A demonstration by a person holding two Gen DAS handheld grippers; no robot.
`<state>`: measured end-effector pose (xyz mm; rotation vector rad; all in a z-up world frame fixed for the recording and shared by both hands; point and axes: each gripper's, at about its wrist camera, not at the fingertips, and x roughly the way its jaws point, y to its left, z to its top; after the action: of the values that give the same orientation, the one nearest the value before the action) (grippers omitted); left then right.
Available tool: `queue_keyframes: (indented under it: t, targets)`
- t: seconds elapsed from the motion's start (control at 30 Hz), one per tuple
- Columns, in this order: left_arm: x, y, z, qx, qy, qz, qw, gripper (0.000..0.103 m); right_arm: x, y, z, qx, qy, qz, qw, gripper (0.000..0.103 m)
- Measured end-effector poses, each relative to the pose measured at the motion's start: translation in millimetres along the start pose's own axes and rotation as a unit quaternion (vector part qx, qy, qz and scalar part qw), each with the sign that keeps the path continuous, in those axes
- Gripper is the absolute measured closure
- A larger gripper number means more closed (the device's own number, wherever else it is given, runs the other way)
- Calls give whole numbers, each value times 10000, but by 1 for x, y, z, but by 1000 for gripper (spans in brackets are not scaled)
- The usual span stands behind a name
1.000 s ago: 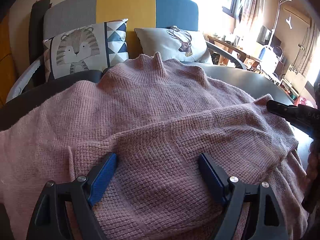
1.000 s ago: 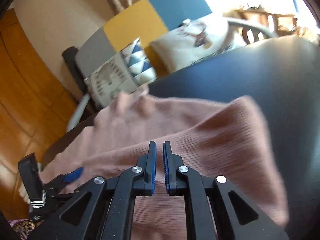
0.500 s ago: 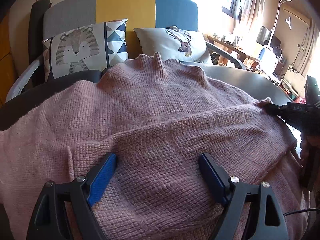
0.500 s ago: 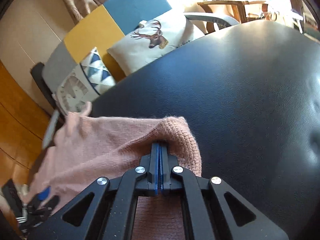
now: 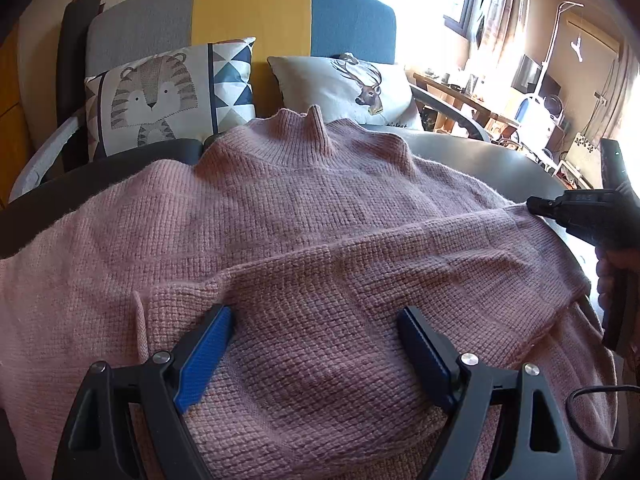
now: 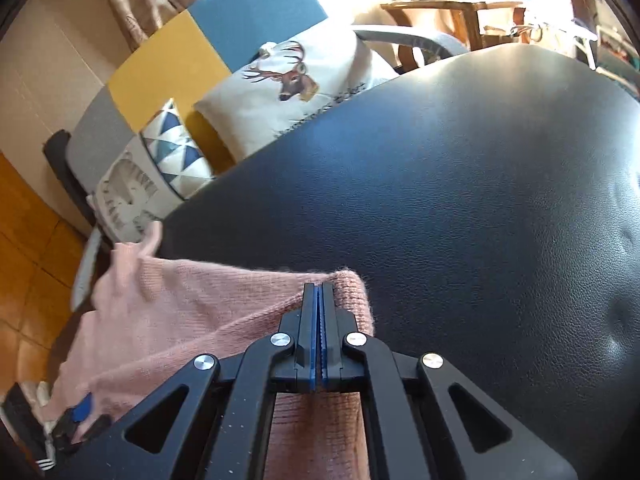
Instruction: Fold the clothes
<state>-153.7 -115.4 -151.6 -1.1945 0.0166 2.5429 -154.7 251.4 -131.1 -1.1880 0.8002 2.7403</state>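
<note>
Right hand-held gripper [image 6: 319,300] pinches the pink sweater's [image 5: 304,216] edge (left hand-held gripper [image 5: 316,332] spread wide above it)

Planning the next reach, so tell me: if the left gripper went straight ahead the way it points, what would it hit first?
The pink sweater. The left gripper is open just over the knit, so going straight on it would probably meet the sweater's body; depth is unclear.

1. My right tool [image 6: 319,300] has its blue pads pressed together on a fold of the pink sweater [image 6: 168,312].
2. The sweater lies on the black counter [image 6: 460,200].
3. I see the deer cushion [image 6: 292,80] beyond the counter's edge.
</note>
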Motion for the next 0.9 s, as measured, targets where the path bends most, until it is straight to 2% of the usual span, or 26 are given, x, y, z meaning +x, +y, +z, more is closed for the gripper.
queue_keyframes:
  t: [0.1,0.2,0.33,0.37,0.47,0.6,0.67,0.77,0.8,0.9]
  targets:
    - [0,0,0,7,-4,6,10000,16,-18,-3,1,83,-149,98,9998,99]
    - [0,0,0,12,-2,-6,10000,15,-53,11,-25,109,-332,267,9990,99]
    - [0,0,0,8,2,-3,10000,15,-61,24,-61,-142,-28,520,9985,99]
    - [0,0,0,8,4,-5,10000,15,-60,27,-69,-229,70,493,9985,99]
    - [0,0,1,0,3,-20,10000,15,-46,27,-91,-483,317,-118,9983,103]
    - [0,0,1,-2,6,-31,10000,15,-66,5,-97,126,101,127,9998,102]
    - [-1,0,1,-15,5,-49,10000,15,-76,-6,-100,431,-7,250,9988,98]
    - [0,0,1,-9,5,-44,10000,14,-90,-22,-105,886,-169,433,9950,97]
    - [0,0,0,6,8,-27,10000,14,-94,-24,-107,921,-172,415,9947,97]
    - [0,-2,0,21,15,-11,10000,14,-91,-8,-117,305,87,26,9995,93]
